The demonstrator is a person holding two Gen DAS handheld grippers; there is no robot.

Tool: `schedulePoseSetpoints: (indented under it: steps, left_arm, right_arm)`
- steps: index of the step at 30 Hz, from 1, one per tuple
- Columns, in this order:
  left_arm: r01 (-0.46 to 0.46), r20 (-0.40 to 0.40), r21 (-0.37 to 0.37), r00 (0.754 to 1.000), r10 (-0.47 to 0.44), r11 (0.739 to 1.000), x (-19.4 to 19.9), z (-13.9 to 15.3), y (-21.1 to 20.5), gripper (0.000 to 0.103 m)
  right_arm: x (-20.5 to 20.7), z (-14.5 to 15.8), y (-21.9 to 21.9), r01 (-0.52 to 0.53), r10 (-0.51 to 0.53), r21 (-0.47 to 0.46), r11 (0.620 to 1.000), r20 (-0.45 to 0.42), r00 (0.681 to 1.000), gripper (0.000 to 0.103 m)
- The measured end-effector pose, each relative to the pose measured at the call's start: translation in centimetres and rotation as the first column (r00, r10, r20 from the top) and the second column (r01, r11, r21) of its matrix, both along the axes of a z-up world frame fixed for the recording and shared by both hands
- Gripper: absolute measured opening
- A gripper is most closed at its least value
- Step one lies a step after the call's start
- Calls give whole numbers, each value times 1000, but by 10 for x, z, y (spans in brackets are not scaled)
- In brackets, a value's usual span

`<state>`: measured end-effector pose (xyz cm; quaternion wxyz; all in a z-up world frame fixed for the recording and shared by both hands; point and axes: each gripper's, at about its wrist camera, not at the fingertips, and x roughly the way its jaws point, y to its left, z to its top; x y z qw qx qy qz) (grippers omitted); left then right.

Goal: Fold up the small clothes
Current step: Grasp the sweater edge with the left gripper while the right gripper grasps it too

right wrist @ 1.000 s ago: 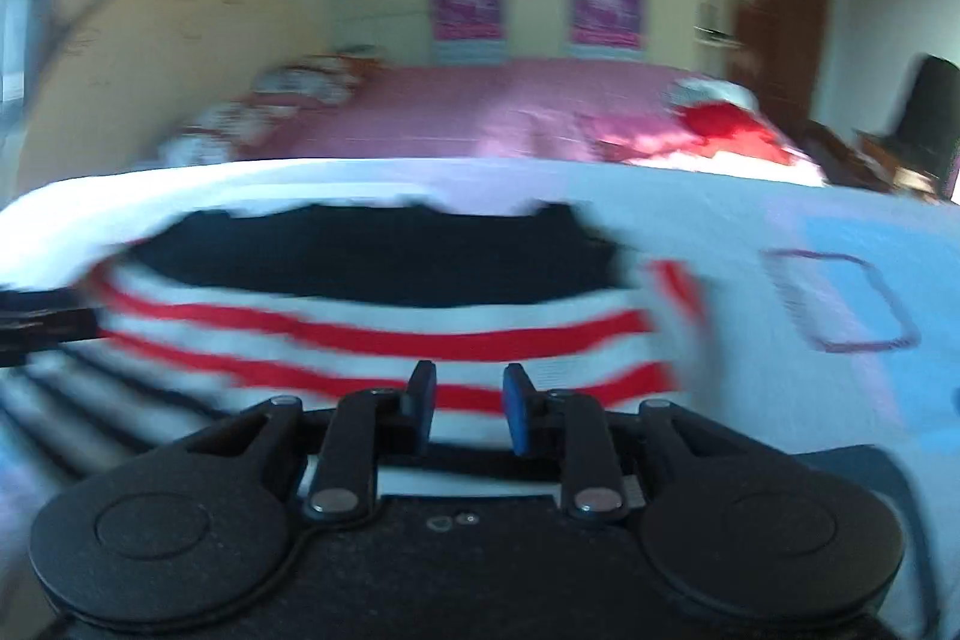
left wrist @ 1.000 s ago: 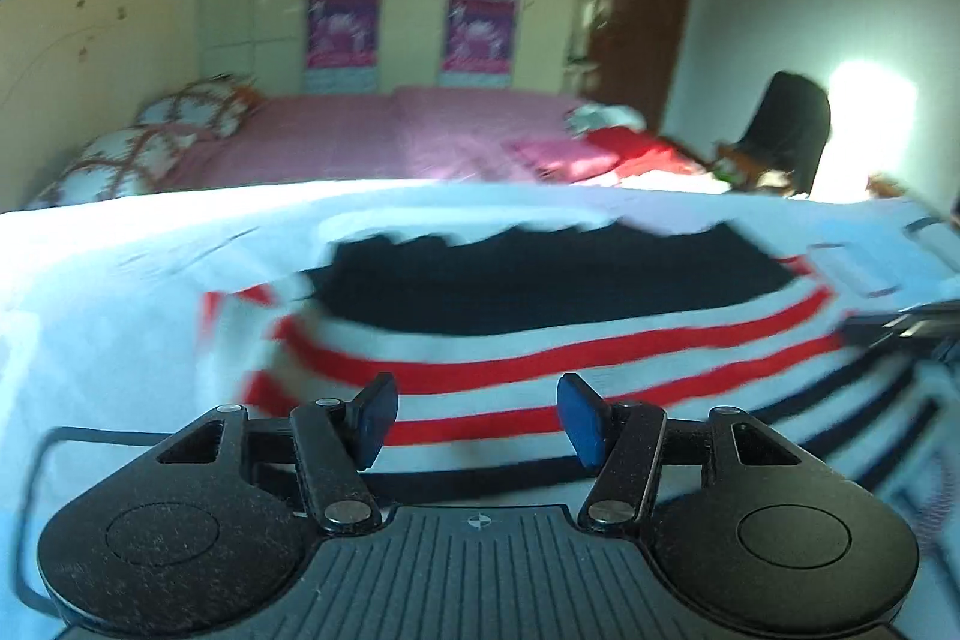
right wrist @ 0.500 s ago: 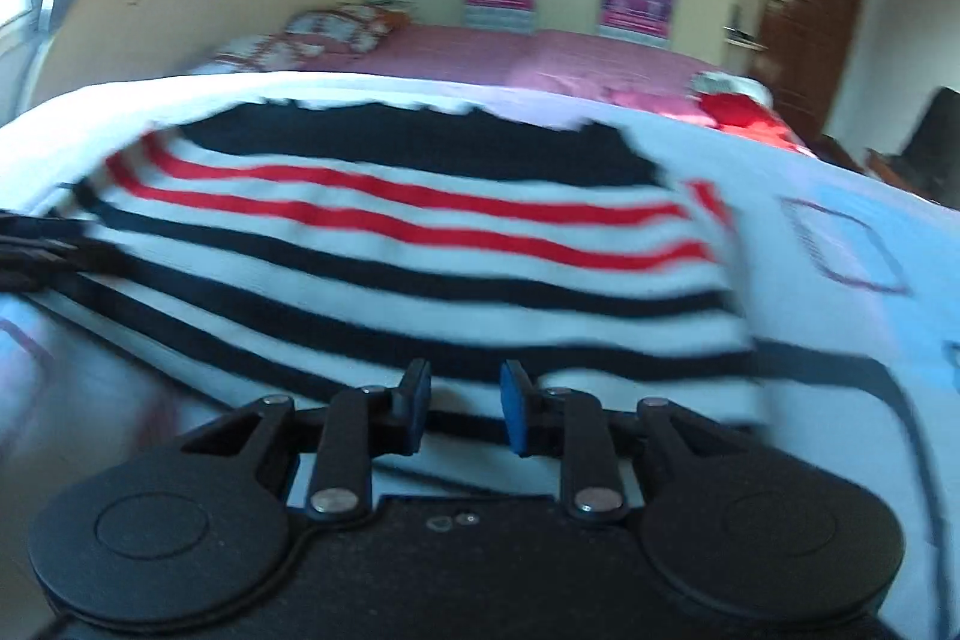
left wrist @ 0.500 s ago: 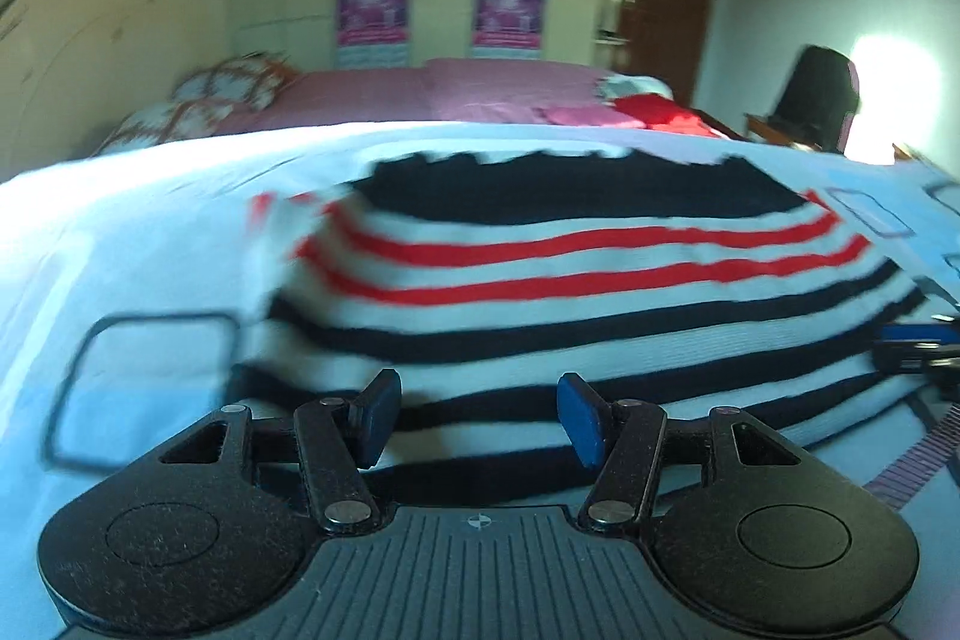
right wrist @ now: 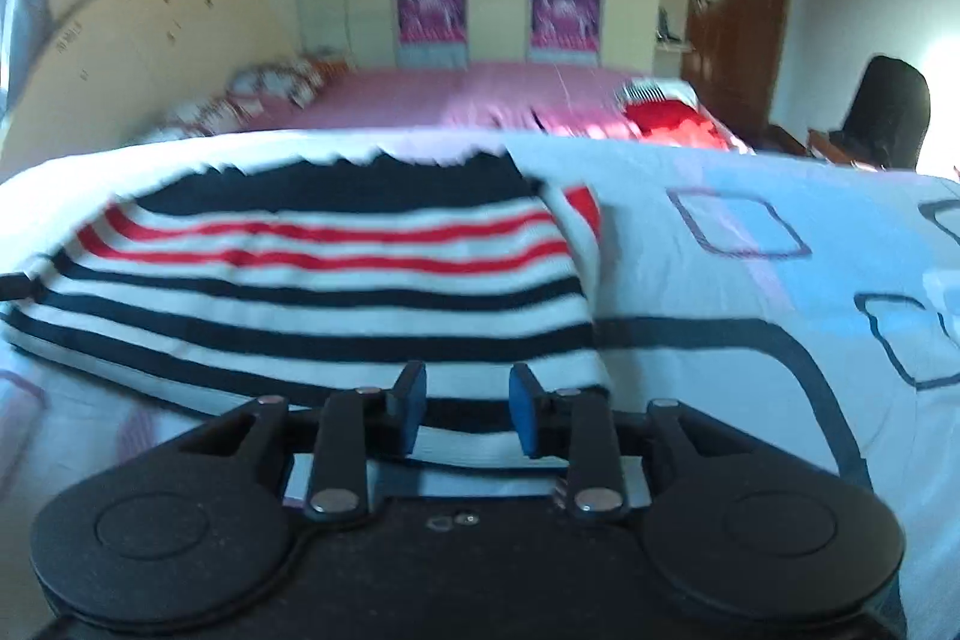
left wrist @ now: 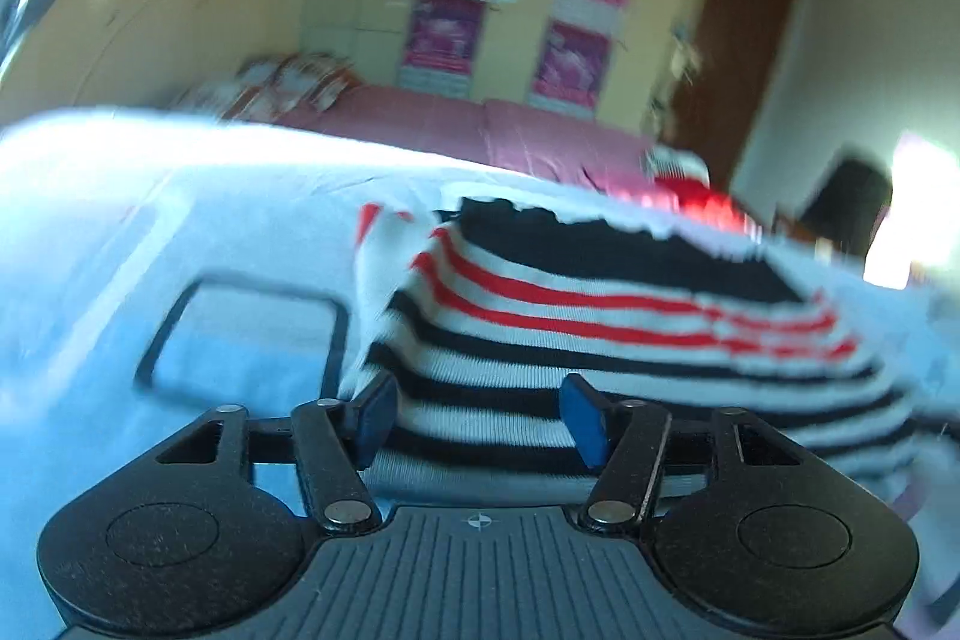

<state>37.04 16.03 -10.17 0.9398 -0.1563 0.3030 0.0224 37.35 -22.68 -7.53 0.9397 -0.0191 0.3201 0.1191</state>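
Observation:
A small knit garment point(left wrist: 600, 334) with white, black and red stripes and a black top band lies flat on a white sheet. It also shows in the right wrist view point(right wrist: 336, 280). My left gripper point(left wrist: 477, 421) is open over the garment's near left hem, fingers apart with cloth showing between them. My right gripper point(right wrist: 467, 406) is open over the near right hem, with a narrower gap. The tip of the left gripper point(right wrist: 15, 287) shows at the far left of the right wrist view.
The white sheet point(right wrist: 750, 292) has dark outlined squares printed on it. Behind it is a pink bed point(right wrist: 456, 94) with pillows and a red item. A cupboard with posters, a brown door and a dark chair point(right wrist: 888, 112) stand further back.
Both grippers have drawn back toward the garment's near hem. The right gripper's fingers have spread a little wider. The left wrist view has tilted.

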Motion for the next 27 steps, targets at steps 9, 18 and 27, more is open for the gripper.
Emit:
schedulePoseSetpoints:
  steps: [9,18,27]
  left_arm:
    - [-166,-69,-428,986,151,889,-10,-62,39,61]
    - [-177,50,-545,969,242,819,28,-89,40,61]
    - [-234,36,-482,958,285,845,58,-91,31,39]
  right_arm:
    - [-11,11,22,-83,85,225,971,-1,996,19]
    - [27,-2,61,-109,122,242,964,-41,992,13]
    - [58,-9,94,-135,149,192,972,-58,987,13]
